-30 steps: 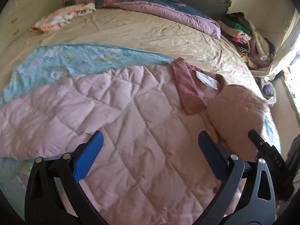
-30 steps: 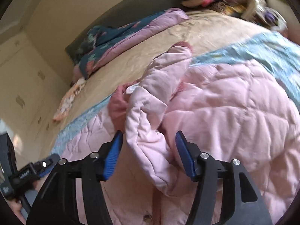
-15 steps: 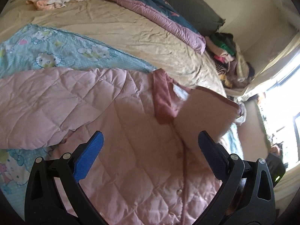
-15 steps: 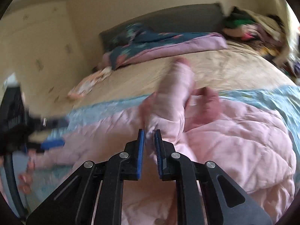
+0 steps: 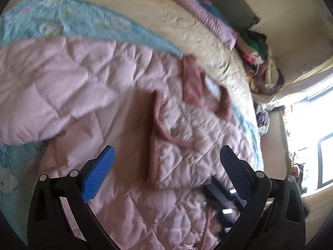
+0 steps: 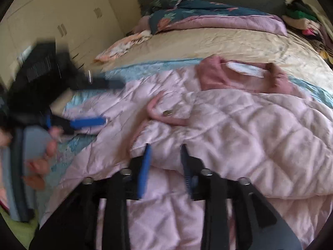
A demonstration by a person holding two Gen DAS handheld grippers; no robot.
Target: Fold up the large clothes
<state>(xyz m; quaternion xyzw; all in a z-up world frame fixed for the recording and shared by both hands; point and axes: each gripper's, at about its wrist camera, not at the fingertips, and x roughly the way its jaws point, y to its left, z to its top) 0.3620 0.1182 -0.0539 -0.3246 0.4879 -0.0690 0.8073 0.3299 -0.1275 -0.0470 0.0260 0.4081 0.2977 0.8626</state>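
Note:
A pink quilted jacket (image 5: 83, 73) lies spread on the bed, its darker pink collar (image 6: 212, 77) and white label (image 6: 243, 68) towards the headboard. One sleeve is folded across the front, and its ribbed cuff (image 5: 154, 156) rests on the body. My right gripper (image 6: 165, 158) hovers at that folded sleeve's near edge with its jaws opening. Fabric sits between the blue pads, which do not press on it. My left gripper (image 5: 166, 166) is wide open just above the jacket near the cuff and holds nothing. It also shows blurred at the left of the right wrist view.
Under the jacket lies a light blue cartoon blanket (image 5: 83, 14) on a beige sheet (image 6: 229, 41). A dark floral duvet (image 6: 187, 6) lies at the headboard. Loose clothes (image 5: 258, 52) are heaped at the far corner. Cupboards (image 6: 52, 20) stand on one side and a bright window (image 5: 312, 125) on the other.
My right gripper shut on the sleeve and swung it across the jacket's front. Its jaws have now parted and the sleeve lies flat. My left gripper dipped lower and rolled, staying open.

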